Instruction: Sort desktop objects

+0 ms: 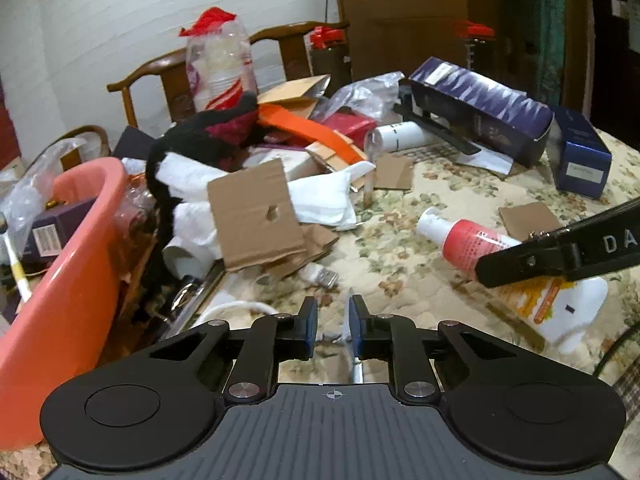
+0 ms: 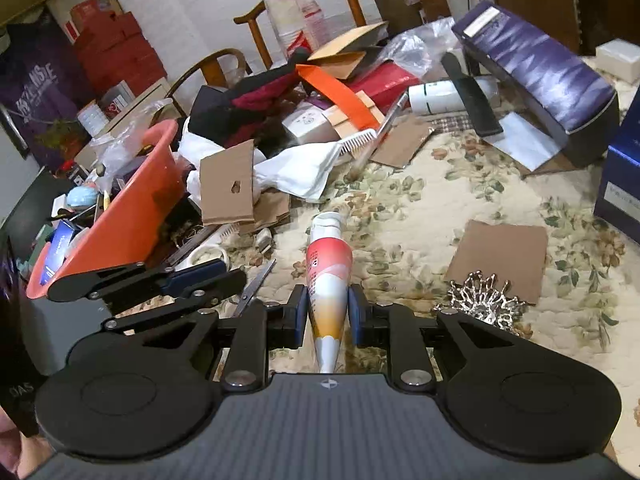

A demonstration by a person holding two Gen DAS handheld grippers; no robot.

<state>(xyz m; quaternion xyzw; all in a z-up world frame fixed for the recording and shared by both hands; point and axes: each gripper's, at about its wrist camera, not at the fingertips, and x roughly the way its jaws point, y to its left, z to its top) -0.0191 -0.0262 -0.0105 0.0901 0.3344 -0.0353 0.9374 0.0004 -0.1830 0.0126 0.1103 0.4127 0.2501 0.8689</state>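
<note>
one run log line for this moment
right gripper: shut on tube | left gripper: open, empty | basin: left

Tube [image 2: 329, 280] lies mid-table — basin [image 2: 132, 216] left, boxes [image 2: 536, 76] behind right.

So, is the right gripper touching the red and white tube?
Touching. In the right wrist view, the right gripper has both pads pressed on the flat end of the red and white tube, with no gap on either side.
</note>
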